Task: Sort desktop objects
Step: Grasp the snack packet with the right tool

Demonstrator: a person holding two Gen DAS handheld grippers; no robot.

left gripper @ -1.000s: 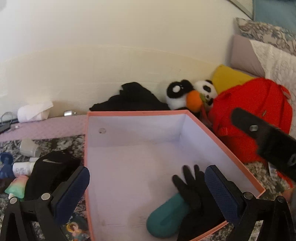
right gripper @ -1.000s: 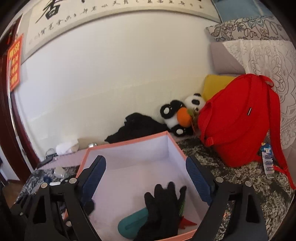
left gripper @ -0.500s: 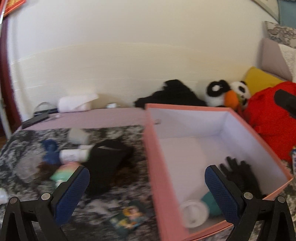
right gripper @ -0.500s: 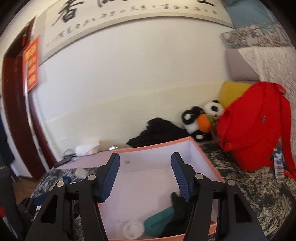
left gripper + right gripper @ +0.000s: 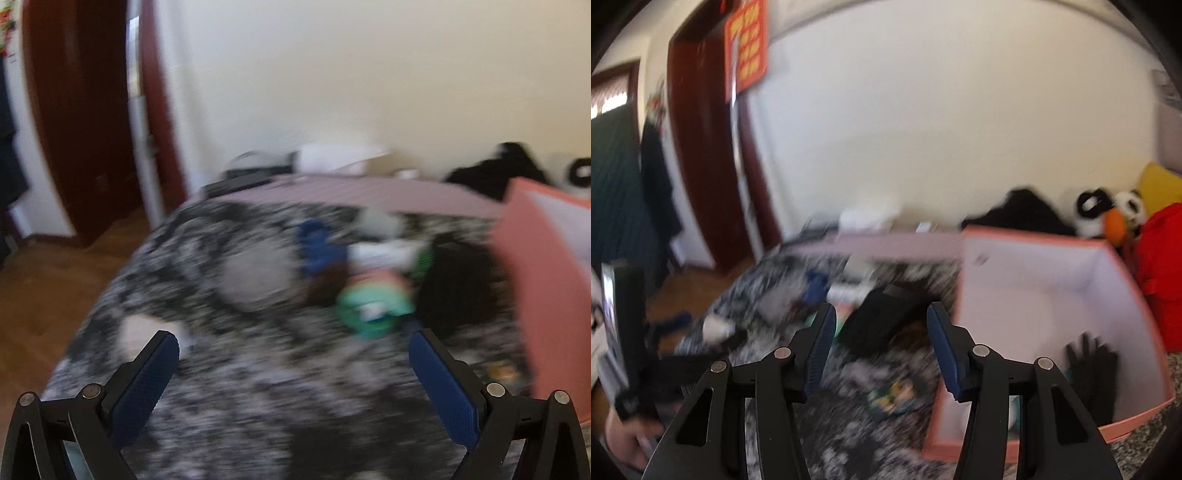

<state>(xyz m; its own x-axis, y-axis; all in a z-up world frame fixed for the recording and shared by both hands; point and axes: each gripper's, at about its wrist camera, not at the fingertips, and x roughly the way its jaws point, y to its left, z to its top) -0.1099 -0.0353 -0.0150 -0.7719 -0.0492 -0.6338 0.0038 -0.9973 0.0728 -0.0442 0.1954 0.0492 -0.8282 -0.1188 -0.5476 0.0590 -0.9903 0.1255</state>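
Observation:
The frames are blurred by motion. A pink box point(image 5: 1052, 236) stands on the right of the mottled black-and-white cloth, with a black glove point(image 5: 1093, 369) inside. Left of the box point(image 5: 543, 295) lie a black pouch point(image 5: 458, 288), a green item point(image 5: 373, 306), a white bottle point(image 5: 384, 253) and a blue item point(image 5: 317, 243). My left gripper point(image 5: 291, 334) hangs open and wide over bare cloth in front of that pile. My right gripper point(image 5: 881, 306) is closing, with nothing between its jaws, just short of the black pouch point(image 5: 882, 317) and left of the box wall.
A small picture card point(image 5: 894, 397) lies on the cloth near the box. Panda plush toys point(image 5: 1108, 214) and a red backpack point(image 5: 1160, 273) sit behind and right of it. The table ends at the left over a wooden floor point(image 5: 44, 288). A hand point(image 5: 624, 439) shows bottom left.
Both views have swung left, from over the pink box to the pile of items beside it. The right gripper's jaws have narrowed. The left gripper stays wide.

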